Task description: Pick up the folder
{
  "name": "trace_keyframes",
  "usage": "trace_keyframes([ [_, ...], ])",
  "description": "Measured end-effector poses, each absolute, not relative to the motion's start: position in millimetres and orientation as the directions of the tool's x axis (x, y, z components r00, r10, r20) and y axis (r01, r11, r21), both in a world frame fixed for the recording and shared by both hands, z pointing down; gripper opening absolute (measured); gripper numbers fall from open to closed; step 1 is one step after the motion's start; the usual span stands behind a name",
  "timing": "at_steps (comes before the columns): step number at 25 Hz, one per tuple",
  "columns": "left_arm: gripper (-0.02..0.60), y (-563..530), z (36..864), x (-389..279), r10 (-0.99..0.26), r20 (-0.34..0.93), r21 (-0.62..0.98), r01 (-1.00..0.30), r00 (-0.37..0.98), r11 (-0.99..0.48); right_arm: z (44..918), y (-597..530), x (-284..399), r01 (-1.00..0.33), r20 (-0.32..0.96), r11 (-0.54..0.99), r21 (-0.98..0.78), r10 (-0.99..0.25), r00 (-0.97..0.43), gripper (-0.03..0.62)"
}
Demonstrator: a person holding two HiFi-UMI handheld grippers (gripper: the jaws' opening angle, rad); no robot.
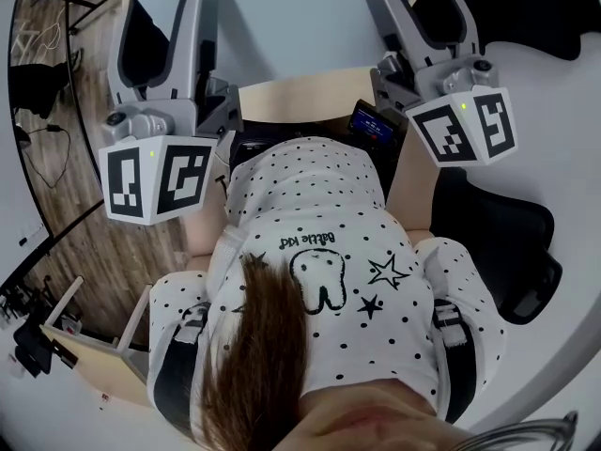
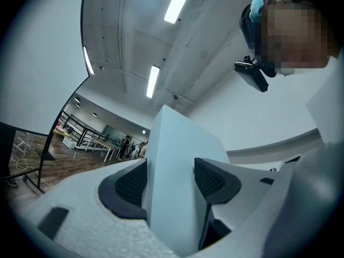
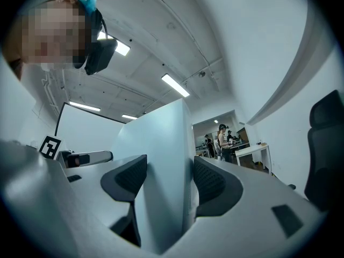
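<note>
The folder (image 2: 177,144) is a pale blue-grey flat panel. In the left gripper view it stands edge-on between the two dark ribbed pads, with my left gripper (image 2: 169,183) shut on it. The right gripper view shows the same folder (image 3: 161,138) clamped between the pads of my right gripper (image 3: 169,179). Both gripper views look up at the ceiling and the person's head. In the head view, the left marker cube (image 1: 155,181) and the right marker cube (image 1: 465,125) are held up on either side of the person's dotted shirt. The pale sheet (image 1: 291,26) between them appears to be the folder.
A tan desk (image 1: 300,97) with a dark device showing a lit screen (image 1: 373,125) lies below the grippers. A black office chair (image 1: 507,242) stands at the right by a white curved table (image 1: 563,158). Wood floor (image 1: 66,111) and cables are at the left.
</note>
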State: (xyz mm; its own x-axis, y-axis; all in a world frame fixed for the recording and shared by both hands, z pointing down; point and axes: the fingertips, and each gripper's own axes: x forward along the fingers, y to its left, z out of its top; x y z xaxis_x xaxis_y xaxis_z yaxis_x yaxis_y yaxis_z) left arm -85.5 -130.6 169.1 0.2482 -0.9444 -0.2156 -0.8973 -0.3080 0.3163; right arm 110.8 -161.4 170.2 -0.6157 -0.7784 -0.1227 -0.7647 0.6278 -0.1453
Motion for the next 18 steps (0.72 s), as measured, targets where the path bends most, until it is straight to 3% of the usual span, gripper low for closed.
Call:
trace_keyframes([
  [18, 0.27, -130.7, 168.9, -83.7, -0.942, -0.216, 0.316, -0.895, 0.255, -0.315, 171.7, -160.9, 112.6, -0.771, -0.115, 0.619, -0.149, -0.785, -0.608, 0.268],
])
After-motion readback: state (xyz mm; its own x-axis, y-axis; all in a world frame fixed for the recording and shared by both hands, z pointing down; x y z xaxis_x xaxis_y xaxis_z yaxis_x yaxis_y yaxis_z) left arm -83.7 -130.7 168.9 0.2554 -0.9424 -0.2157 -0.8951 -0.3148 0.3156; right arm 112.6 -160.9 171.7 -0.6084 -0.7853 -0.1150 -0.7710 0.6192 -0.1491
